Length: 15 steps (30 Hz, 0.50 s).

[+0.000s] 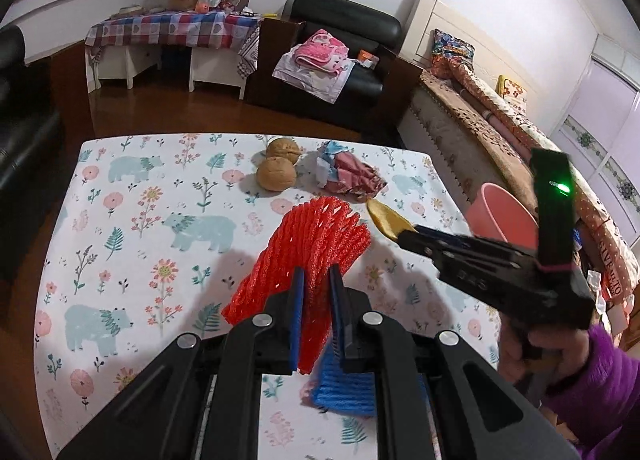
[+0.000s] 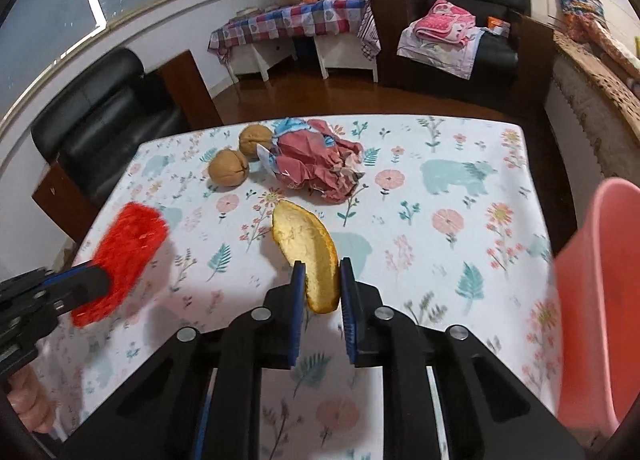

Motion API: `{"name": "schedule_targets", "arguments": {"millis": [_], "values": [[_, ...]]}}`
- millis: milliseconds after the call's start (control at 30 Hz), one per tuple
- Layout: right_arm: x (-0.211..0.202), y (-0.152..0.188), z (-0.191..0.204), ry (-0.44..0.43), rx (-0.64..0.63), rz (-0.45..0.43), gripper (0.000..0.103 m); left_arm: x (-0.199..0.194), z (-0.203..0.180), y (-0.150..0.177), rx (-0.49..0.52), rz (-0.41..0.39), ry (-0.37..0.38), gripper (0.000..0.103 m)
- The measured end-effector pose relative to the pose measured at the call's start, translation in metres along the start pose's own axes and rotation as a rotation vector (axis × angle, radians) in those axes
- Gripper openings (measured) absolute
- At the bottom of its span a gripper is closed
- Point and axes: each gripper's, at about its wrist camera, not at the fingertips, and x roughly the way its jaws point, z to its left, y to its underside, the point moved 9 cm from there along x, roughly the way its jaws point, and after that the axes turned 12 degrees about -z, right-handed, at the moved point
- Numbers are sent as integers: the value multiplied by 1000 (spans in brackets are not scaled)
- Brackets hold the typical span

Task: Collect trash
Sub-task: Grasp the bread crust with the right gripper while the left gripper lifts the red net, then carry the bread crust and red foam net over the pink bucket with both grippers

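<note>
Near the table's (image 2: 460, 300) front edge, the right gripper (image 2: 322, 284) clamps only the peel's (image 2: 308, 244) tip and the left gripper (image 1: 316, 300) pinches springy net (image 1: 312, 244); either may slip before the bin (image 2: 600, 300).

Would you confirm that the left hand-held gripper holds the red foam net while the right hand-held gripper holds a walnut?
Not quite. The left hand-held gripper does hold the red foam net, but the right hand-held gripper is shut on the yellow fruit peel, not a walnut. In the right wrist view, both walnuts lie untouched on the tablecloth.
</note>
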Motion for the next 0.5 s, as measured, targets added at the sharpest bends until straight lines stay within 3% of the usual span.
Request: {"name": "schedule_targets", "arguments": {"millis": [500], "values": [[-91,-13,-34,76,66,-127,17,14,-59,-28,36,-47,-57,11]]}}
